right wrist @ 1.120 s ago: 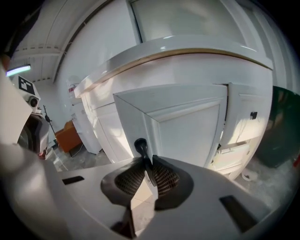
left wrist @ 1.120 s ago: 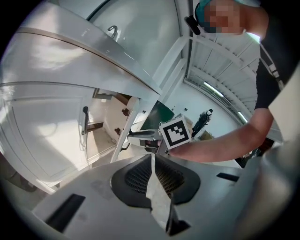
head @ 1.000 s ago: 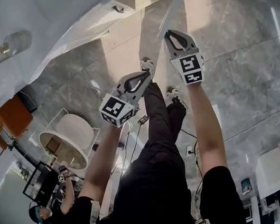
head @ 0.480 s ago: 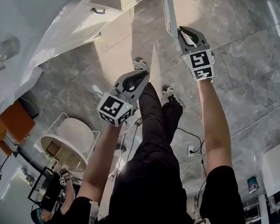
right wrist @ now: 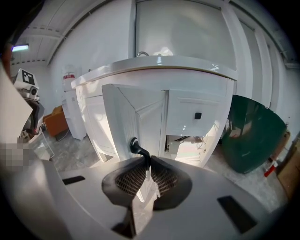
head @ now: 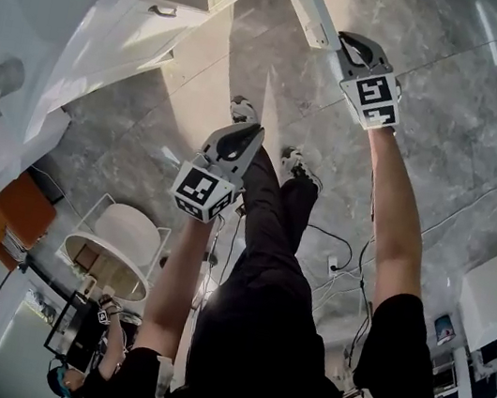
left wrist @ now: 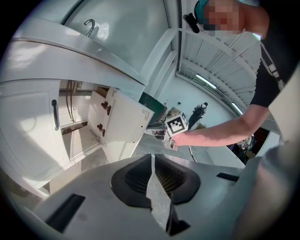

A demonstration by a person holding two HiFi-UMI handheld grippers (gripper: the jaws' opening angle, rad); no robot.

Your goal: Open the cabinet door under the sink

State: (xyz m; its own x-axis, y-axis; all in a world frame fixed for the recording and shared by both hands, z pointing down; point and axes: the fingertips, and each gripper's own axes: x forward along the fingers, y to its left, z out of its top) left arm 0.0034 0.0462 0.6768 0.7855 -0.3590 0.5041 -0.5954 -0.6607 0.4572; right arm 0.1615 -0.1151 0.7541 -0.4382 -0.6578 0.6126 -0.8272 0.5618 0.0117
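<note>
My right gripper (right wrist: 149,164) has pulled the cabinet door (right wrist: 136,117) much wider by its handle (right wrist: 137,146); more of the cabinet interior (left wrist: 77,131) is now exposed.

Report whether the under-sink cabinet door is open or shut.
Open: the cabinet door stands swung out, right gripper clamped on its handle.

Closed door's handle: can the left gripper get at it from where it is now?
Probably yes. The left gripper is shut and empty, and nothing stands between it and the handle on the closed door; the right gripper holds the open door aside.
</note>
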